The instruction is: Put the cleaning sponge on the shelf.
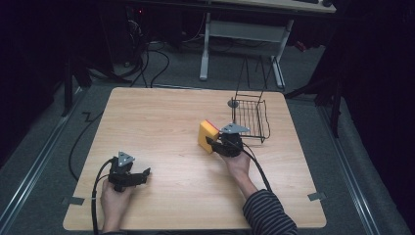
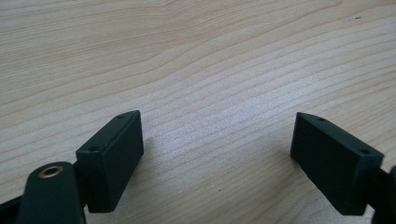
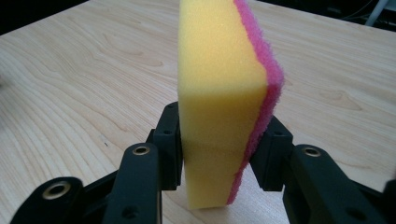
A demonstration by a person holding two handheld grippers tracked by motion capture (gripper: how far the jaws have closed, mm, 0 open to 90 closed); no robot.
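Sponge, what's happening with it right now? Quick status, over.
Right gripper shut on sponge, held on edge. Left gripper open, nothing between the jaws, low over table. Wire rack just beyond sponge, nothing between.

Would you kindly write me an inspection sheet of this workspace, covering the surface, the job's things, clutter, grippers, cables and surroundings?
Surface: light wooden table, bare over most of its top.
Job's things: yellow sponge with a pink layer, held upright on edge by the right gripper; black wire basket just beyond it, towards the table's far right.
Clutter: nothing seen on the table besides these.
Grippers: right gripper shut on the sponge, pads pressing both faces; left gripper open over bare wood, holding nothing.
Cables: a black cable trails from each gripper towards the near edge; more black cables lie on the floor beyond the far left corner.
Surroundings: dark room, grey floor, white desk frame behind the table.
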